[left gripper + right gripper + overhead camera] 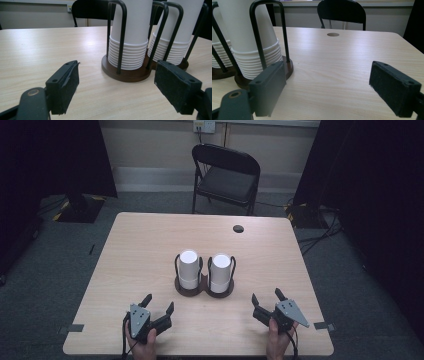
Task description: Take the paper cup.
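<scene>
Two stacks of white paper cups [189, 269] stand upside down in a dark wire cup holder [203, 289] at mid-table. The left gripper [159, 304] and right gripper [266, 298] hover near its front, jaws spread, holding nothing. A careless pinch could lift several nested cups together or tip the holder.

Spread hand-held gripper [337, 92] — cup stack [249, 42] left
</scene>
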### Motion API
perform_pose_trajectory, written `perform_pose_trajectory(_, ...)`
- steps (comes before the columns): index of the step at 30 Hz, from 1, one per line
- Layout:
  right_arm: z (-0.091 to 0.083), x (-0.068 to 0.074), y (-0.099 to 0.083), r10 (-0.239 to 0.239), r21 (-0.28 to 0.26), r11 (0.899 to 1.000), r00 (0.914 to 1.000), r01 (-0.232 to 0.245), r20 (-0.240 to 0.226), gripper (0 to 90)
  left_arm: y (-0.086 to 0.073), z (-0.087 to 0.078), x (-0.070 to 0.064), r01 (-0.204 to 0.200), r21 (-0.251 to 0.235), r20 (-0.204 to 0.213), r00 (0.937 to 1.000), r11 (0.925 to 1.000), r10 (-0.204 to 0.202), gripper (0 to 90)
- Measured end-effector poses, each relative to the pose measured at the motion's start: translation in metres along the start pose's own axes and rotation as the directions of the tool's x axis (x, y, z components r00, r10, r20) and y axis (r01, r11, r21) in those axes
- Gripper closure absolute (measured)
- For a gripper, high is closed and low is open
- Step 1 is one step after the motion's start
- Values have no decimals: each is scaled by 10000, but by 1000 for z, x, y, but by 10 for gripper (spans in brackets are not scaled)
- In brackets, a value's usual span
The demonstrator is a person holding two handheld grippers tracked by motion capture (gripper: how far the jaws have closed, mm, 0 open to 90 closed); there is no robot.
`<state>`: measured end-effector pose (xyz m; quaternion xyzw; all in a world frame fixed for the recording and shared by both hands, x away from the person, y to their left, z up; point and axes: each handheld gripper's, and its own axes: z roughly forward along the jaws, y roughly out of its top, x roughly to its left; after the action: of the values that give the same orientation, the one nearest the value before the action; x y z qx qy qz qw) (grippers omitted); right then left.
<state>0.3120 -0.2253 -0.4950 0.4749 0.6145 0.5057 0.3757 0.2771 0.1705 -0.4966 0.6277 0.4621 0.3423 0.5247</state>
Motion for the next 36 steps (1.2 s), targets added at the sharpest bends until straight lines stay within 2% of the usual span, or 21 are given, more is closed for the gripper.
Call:
perform_pose_trajectory(4, 1, 1, 0, -32, 59, 10000, 9997, 31, 249, 132, 0, 0, 0, -15, 15, -30, 10000, 10000, 15, 194)
perform_pose_trajectory(6, 1, 1, 0, -33, 90, 10000, 9998, 31, 215, 133, 0, 0, 0, -77, 1, 135, 9999, 10000, 77, 193)
perform_pose_trajectory(8, 1, 1, 0, -58, 90, 9999, 10000, 58, 15, 132, 0, 1, 0, -40, 49, 19, 10000, 10000, 40, 193)
perform_pose_trajectory(11, 0, 1, 0, -54, 31, 10000, 10000, 54, 46, 132, 1, 2, 3, 251, 149, 53, 9997, 9996, -252, 194)
perform_pose_trajectory(14, 1, 2, 0, -108, 93, 9999, 9999, 107, 115, 132, 1, 3, 9, 742, 287, 399, 9964, 9968, -753, 197)
perform_pose_trajectory(17, 1, 1, 1, -49, 127, 9999, 9999, 48, 99, 132, 2, 4, 13, 964, 373, 546, 9937, 9946, -983, 198)
perform_pose_trajectory(18, 1, 1, 0, -54, 97, 9999, 9999, 53, 119, 132, 2, 4, 14, 958, 400, 659, 9930, 9946, -983, 201)
perform_pose_trajectory(22, 1, 2, 0, -65, 83, 9999, 9996, 63, 265, 133, 5, 2, 14, 915, 375, 673, 9933, 9951, -939, 201)
perform_pose_trajectory(25, 1, 2, 1, -46, 149, 9999, 9997, 42, 256, 133, 7, 6, 14, 990, 544, 830, 9912, 9936, -1033, 202)
perform_pose_trajectory(28, 2, 1, 1, -33, 151, 9999, 9997, 29, 258, 133, 13, 10, 9, 984, 524, 900, 9906, 9938, -1028, 211)
perform_pose_trajectory(31, 1, 1, 1, -3, 123, 9999, 9996, -1, 293, 133, 18, 14, 4, 901, 458, 1278, 9872, 9949, -953, 226)
perform_pose_trajectory(33, 1, 1, 1, 50, 118, 9999, 9995, -54, 300, 133, 22, 17, 0, 789, 406, 1346, 9874, 9961, -837, 227)
perform_pose_trajectory(36, 0, 1, 0, 75, 61, 10000, 9995, -77, 315, 133, 29, 21, -5, 732, 361, 1618, 9837, 9967, -782, 230)
